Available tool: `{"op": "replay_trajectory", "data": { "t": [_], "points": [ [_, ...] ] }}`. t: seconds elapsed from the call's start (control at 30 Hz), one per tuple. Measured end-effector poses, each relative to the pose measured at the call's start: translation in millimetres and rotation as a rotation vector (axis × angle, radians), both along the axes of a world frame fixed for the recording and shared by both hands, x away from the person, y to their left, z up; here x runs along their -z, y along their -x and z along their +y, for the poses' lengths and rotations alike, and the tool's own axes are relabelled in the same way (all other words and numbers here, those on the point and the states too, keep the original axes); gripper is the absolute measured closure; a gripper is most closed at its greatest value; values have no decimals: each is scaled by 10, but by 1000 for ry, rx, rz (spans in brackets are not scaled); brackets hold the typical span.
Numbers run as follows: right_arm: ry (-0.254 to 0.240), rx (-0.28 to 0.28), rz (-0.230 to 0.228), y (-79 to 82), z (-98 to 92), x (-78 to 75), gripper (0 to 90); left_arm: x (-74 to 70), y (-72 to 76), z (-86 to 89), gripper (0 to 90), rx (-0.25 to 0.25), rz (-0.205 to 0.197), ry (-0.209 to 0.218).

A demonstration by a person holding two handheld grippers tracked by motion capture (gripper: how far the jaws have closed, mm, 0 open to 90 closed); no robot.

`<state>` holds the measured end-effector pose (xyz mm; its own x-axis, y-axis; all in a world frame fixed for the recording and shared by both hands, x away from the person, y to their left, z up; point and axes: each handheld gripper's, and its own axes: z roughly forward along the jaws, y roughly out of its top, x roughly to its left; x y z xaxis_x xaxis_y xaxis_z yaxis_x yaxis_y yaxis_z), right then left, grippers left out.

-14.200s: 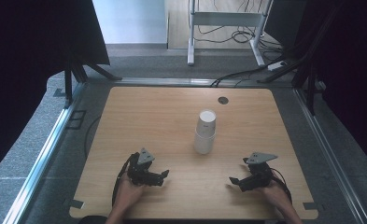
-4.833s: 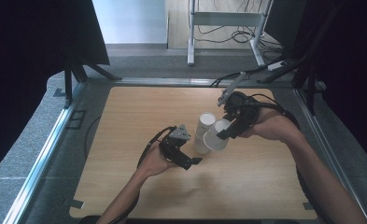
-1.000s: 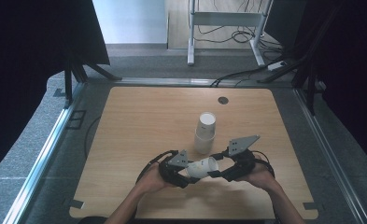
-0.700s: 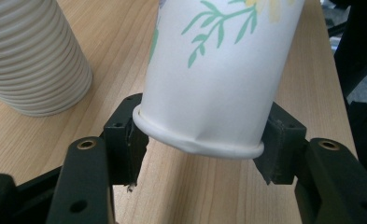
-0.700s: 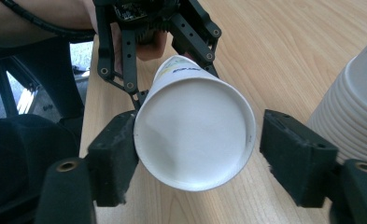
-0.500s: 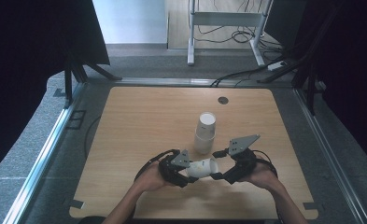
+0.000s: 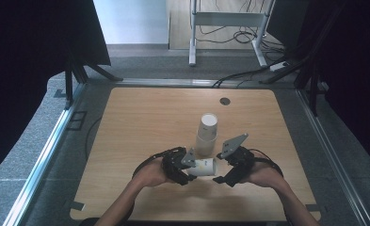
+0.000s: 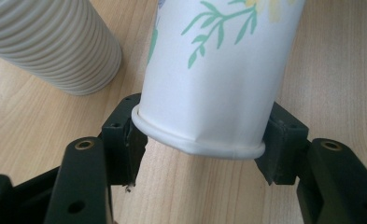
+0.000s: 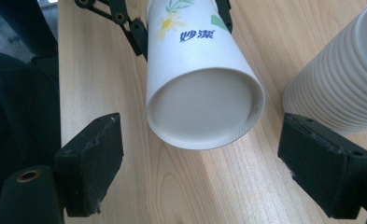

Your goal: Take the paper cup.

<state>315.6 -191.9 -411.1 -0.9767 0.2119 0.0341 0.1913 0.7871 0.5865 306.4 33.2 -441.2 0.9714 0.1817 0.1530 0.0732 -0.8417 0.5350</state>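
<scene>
A white paper cup with a flower print lies level above the table, between my two grippers. My left gripper is shut on its mouth end; in the left gripper view both pads squeeze the rolled rim of the cup inside the left gripper. My right gripper faces the cup's base. Its jaws have just been opening, and in the right gripper view the cup hangs between the wide-apart pads of the right gripper, touching neither. The left gripper shows behind it.
A tall stack of white cups stands upright just behind the grippers, also seen as the stack and the stack. The wooden table has a round dark grommet at the back. Metal rails run along both sides.
The right gripper's jaws have spread apart and let go of the cup's base. The left gripper has lifted slightly with the cup still in it.
</scene>
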Motion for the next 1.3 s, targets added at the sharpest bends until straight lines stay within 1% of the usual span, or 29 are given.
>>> {"op": "replay_trajectory", "data": {
  "t": [0.1,0.2,0.3,0.4,0.5,0.6,0.63,0.67,0.7,0.83,0.9,0.93,0.97,1.0,1.1,1.17,1.2,1.23,1.3],
  "points": [
    [45,-7,-5,-13,54,10,144,-31,11,-37,400,11,-23,-41],
    [79,-15,-1,-21,106,21,154,-53,21,-69,399,20,-38,-71],
    [109,-31,0,-32,150,37,161,-59,43,-103,398,19,-51,-88],
    [140,-43,7,-41,192,62,169,-79,52,-135,397,29,-74,-115],
    [168,-50,14,-47,229,91,174,-91,65,-169,397,31,-83,-132],
    [191,-55,27,-60,268,124,183,-82,71,-203,396,35,-92,-159],
    [199,-49,35,-58,278,132,188,-67,80,-214,396,24,-87,-150],
    [209,-48,32,-60,287,138,191,-73,73,-217,396,33,-95,-172],
    [212,-49,33,-62,292,145,194,-51,85,-229,396,18,-90,-158],
    [236,-57,34,-72,320,171,216,-43,90,-251,396,25,-96,-178],
    [242,-49,40,-62,337,179,231,-45,97,-261,396,24,-102,-186],
    [244,-39,49,-50,347,177,240,-48,97,-266,395,28,-107,-194],
    [235,-61,34,-66,350,186,248,-47,101,-272,395,27,-106,-194],
    [239,-59,41,-62,355,184,258,-46,102,-275,395,28,-110,-196],
    [240,-71,33,-74,358,192,298,-41,103,-279,394,29,-113,-199],
    [241,-68,35,-73,358,196,326,-35,103,-277,392,24,-113,-198],
    [239,-70,38,-71,357,198,353,-44,94,-274,392,33,-115,-215],
    [244,-66,45,-60,354,196,356,-42,92,-273,392,35,-115,-215],
    [245,-67,43,-58,355,200,360,-38,91,-274,391,39,-111,-216]
  ]
}}
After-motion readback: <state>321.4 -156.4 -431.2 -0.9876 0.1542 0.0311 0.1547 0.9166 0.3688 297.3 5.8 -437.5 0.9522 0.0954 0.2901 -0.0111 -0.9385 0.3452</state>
